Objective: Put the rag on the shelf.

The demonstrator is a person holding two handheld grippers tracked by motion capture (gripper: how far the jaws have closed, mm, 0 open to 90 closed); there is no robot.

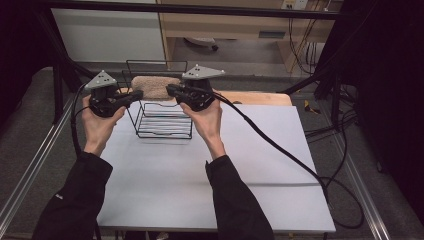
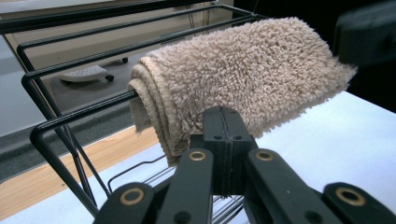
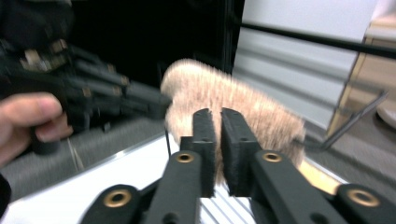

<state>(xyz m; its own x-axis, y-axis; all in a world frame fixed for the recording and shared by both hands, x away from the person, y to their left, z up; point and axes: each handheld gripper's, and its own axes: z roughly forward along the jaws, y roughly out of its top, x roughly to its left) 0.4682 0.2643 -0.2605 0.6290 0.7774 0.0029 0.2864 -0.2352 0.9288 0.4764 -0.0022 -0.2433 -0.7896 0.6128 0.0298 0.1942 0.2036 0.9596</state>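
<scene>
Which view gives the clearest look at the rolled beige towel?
The left gripper view: the rolled beige towel is sharp, its rolled end and pile visible on the wire rack. The right gripper view shows it blurred; the high view, small between both grippers.

left gripper (image 1: 134, 95) fingers closed, right gripper (image 1: 171, 90) fingers slightly parted
</scene>
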